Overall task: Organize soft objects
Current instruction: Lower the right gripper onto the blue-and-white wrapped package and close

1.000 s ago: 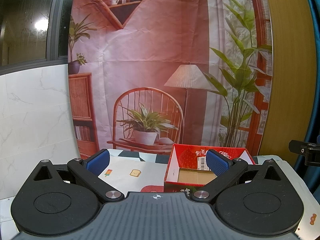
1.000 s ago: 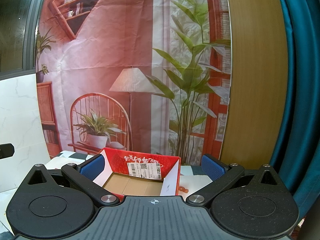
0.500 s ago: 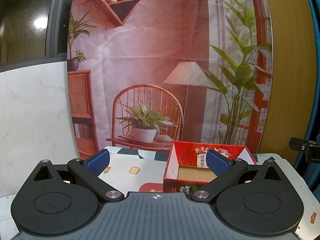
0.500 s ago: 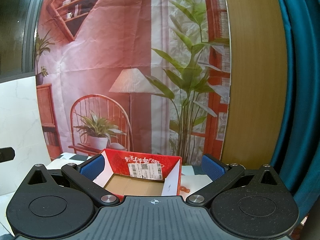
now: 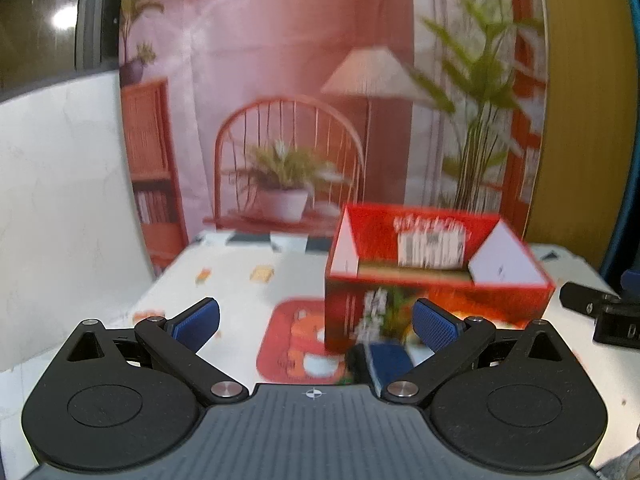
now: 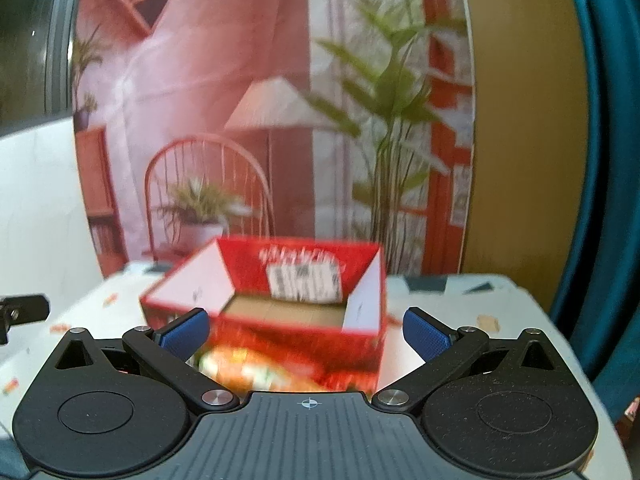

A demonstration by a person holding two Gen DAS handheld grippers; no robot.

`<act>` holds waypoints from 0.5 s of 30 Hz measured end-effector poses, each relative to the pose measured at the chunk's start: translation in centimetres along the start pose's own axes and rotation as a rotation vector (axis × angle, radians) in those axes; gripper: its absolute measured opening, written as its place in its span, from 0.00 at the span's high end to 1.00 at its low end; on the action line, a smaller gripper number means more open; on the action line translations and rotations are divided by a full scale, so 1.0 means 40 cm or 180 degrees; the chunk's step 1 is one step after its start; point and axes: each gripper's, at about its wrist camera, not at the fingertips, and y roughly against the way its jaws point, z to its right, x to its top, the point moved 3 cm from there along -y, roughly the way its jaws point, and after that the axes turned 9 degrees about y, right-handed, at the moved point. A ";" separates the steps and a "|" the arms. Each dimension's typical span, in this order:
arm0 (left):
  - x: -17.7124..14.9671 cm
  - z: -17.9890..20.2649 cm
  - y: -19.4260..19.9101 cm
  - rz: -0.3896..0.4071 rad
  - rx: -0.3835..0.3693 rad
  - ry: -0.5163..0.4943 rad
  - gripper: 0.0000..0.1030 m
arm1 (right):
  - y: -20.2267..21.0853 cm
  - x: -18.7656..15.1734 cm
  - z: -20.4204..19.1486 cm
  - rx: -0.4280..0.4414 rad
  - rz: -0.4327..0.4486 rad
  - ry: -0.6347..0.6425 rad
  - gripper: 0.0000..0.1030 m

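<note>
An open red cardboard box [image 5: 436, 280] stands on the table, its brown floor bare and a barcode label on its far wall. My left gripper [image 5: 316, 322] is open, low over the table, left of and in front of the box. A small dark blue object [image 5: 388, 360] lies blurred at the box's near foot, just inside the right finger. In the right wrist view the same box [image 6: 280, 312] sits straight ahead. My right gripper [image 6: 306, 328] is open, its blue pads [image 6: 424, 334] on either side of the box's near wall, nothing held. Both views are motion-blurred.
A white tablecloth [image 5: 240, 292] with small cartoon prints covers the table; a red printed patch [image 5: 296, 344] lies left of the box. A printed backdrop [image 5: 320, 100] hangs behind, a white marble wall [image 5: 60, 200] at the left, a teal curtain [image 6: 600, 160] at the right.
Both grippers have tipped downward and moved closer to the table, so the box sits higher and larger in view. The blue object has come into the left view. Jaws stay wide.
</note>
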 end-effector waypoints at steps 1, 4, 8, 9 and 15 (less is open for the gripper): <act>-0.014 -0.004 -0.014 -0.0072 0.0031 0.0022 0.00 | -0.010 -0.018 -0.012 0.0019 -0.0045 0.0022 0.00; -0.054 -0.021 -0.055 -0.0237 0.0062 0.0046 0.00 | -0.034 -0.071 -0.044 0.0108 -0.0156 0.0080 0.00; -0.108 -0.027 -0.103 -0.0446 0.0012 0.0021 0.00 | -0.050 -0.117 -0.064 0.0178 -0.0211 0.0111 0.00; -0.119 -0.029 -0.109 -0.0485 -0.0027 0.0021 0.00 | -0.055 -0.129 -0.069 0.0219 -0.0235 0.0123 0.00; -0.167 -0.009 -0.137 -0.0559 -0.0299 -0.0068 0.01 | -0.080 -0.189 -0.099 0.0431 -0.0375 0.0198 0.07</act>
